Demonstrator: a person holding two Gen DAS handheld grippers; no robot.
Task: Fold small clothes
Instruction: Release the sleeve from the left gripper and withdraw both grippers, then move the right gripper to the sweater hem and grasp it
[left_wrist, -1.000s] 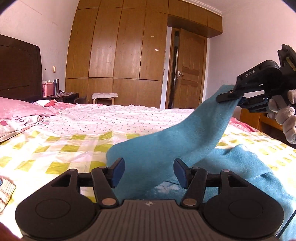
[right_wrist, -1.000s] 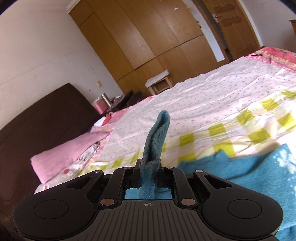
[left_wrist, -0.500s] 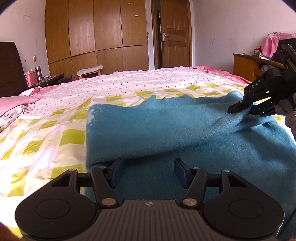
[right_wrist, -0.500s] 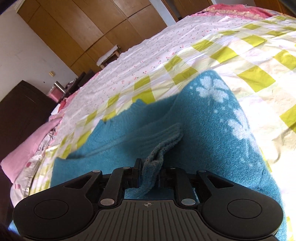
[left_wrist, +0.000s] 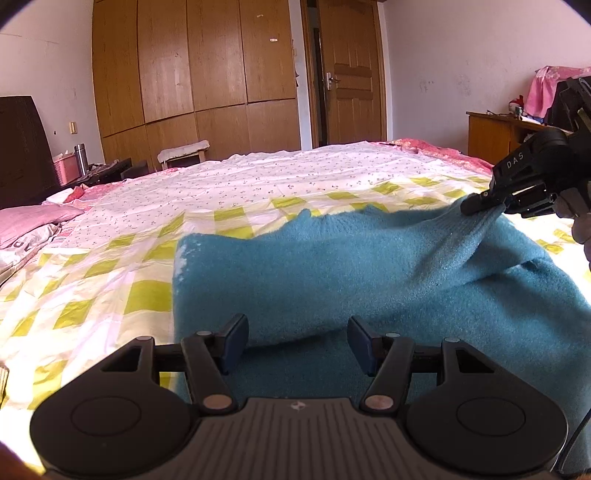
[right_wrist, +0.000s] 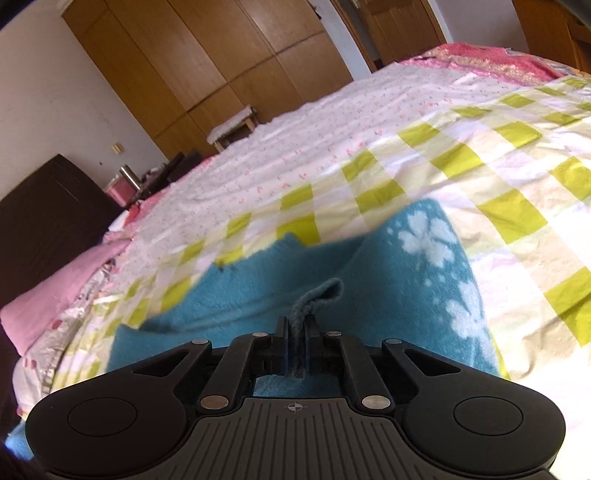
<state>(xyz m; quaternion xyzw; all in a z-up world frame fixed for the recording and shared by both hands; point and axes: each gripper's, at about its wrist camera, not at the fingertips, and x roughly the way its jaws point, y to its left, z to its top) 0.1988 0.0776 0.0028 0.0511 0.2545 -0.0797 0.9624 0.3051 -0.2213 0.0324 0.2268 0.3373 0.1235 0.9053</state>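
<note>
Bed (left_wrist: 258, 192): covered by a floral and yellow-checked sheet; it carries the whole job.
Blue garment (left_wrist: 369, 266): lies on the bed directly ahead of both grippers, one layer drawn over another, white flower print near its far edge (right_wrist: 428, 236).
Right gripper (right_wrist: 297, 332): fingers clamped on a narrow strip of the garment's edge; in the left view it holds that edge just above the cloth (left_wrist: 484, 206).
Left gripper (left_wrist: 295, 341): fingers apart, nothing between them, poised over the near fold.
Doing the step well: probably lower the held edge until it lines up with the layer beneath, release only once it lies flat, then smooth with the free fingers.
Surroundings: pink pillow (left_wrist: 33, 221), wardrobe (left_wrist: 192, 74), door (left_wrist: 351, 70), stool (left_wrist: 183, 153).
In the way: nothing visible on the sheet near the garment.
</note>
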